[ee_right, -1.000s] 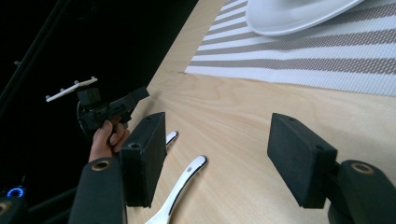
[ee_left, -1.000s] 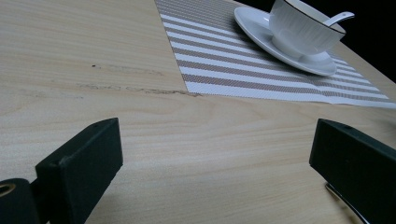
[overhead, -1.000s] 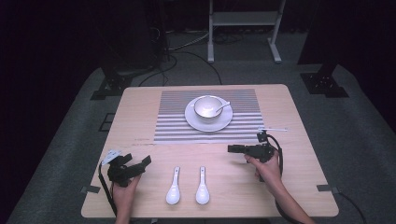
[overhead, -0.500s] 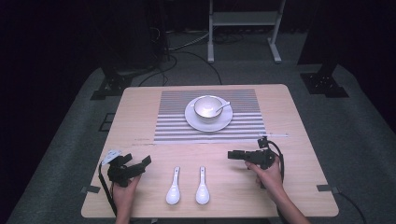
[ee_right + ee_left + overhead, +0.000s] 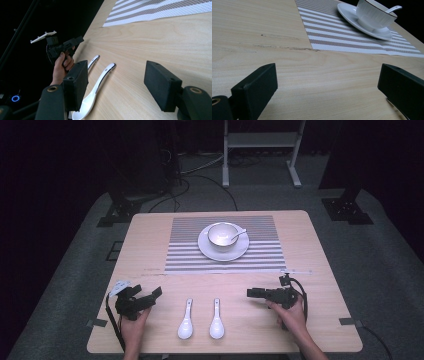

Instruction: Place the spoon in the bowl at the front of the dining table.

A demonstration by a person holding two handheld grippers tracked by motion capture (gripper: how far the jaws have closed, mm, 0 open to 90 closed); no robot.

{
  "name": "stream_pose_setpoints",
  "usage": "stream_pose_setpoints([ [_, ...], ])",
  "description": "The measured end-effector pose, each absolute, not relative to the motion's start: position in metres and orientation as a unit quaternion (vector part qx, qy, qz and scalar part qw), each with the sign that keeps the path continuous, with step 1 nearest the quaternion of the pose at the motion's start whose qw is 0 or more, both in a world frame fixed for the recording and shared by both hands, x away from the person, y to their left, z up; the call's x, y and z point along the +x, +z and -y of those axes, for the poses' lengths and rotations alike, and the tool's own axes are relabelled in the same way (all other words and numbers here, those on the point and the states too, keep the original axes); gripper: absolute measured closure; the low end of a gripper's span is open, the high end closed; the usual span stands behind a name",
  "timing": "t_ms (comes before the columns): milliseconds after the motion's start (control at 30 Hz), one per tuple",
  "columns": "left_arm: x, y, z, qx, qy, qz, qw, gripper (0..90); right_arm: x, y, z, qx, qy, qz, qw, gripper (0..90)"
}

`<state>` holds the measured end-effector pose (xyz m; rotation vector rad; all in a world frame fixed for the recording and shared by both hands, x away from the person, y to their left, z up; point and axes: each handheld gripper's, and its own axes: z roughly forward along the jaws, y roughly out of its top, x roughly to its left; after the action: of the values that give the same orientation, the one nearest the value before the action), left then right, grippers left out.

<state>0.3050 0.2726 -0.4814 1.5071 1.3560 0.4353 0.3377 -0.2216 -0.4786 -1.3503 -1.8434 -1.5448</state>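
Note:
Two white ceramic spoons lie side by side near the table's front edge, the left spoon and the right spoon. My left gripper rests left of them, open, with only bare wood between its jaws. My right gripper hovers just right of the spoons, pointing left toward them, jaws open and holding nothing. In the right gripper view the right spoon's bowl end lies beside the left jaw. Farther back a white bowl sits on a saucer with a third spoon in it.
A striped placemat lies under the saucer at the table's far middle. The wooden table is bare to the right. Dark floor, cables and a metal stand lie beyond the far edge.
My right gripper has shifted a little toward the front edge and lower, still pointing at the spoons. The left gripper and the spoons have stayed put.

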Motion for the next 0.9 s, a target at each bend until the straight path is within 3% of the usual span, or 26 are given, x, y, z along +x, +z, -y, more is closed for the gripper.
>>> stream_pose_setpoints([
  [900,0.305,-0.481,-0.273,0.626,0.181,-0.563,0.509,1.2,0.299,-0.487,0.235,-0.473,-0.573,0.643,0.185,34.3],
])
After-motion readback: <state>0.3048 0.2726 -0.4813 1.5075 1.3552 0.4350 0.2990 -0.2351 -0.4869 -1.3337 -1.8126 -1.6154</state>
